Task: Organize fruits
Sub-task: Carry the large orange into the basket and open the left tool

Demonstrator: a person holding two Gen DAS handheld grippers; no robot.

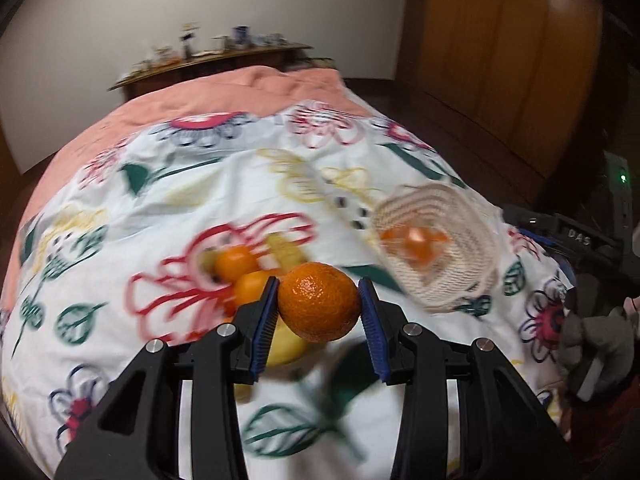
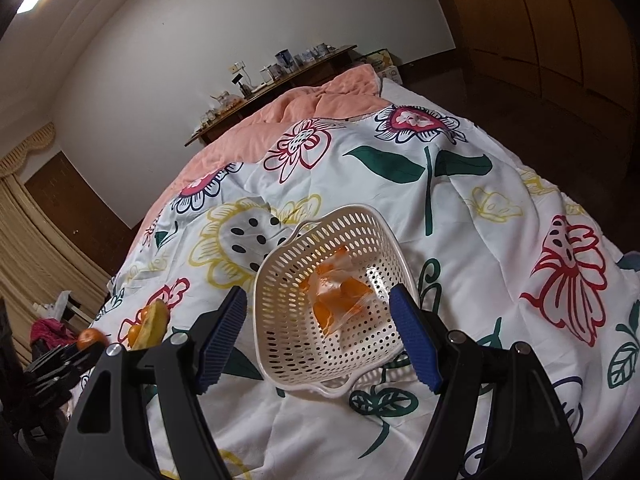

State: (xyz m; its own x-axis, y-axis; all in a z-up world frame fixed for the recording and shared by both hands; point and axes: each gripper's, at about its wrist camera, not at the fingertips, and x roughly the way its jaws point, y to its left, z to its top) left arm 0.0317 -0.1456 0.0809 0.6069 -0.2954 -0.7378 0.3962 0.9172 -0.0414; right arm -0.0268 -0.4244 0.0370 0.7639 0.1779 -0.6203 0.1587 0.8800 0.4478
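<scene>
My left gripper (image 1: pixel 319 308) is shut on an orange (image 1: pixel 319 307) and holds it above the flowered bedspread (image 1: pixel 168 200). Behind it lie two more oranges (image 1: pixel 235 264) and a banana (image 1: pixel 286 346). A white perforated basket (image 1: pixel 436 248) stands to the right with a clear bag of orange fruit (image 1: pixel 416 242) inside. In the right wrist view my right gripper (image 2: pixel 318 340) is open, its fingers on either side of the basket (image 2: pixel 280 320), apart from it. The bag (image 2: pixel 340 300) lies in it. The fruit pile (image 2: pixel 150 322) and the held orange (image 2: pixel 91 338) show at far left.
The bedspread (image 2: pixel 480 200) covers a bed with a pink blanket (image 2: pixel 320 108) at the far end. A wooden shelf (image 2: pixel 280 80) with small items stands against the wall. Wooden wardrobes (image 1: pixel 500 60) stand to the right. The right gripper body (image 1: pixel 576 240) shows at the right edge.
</scene>
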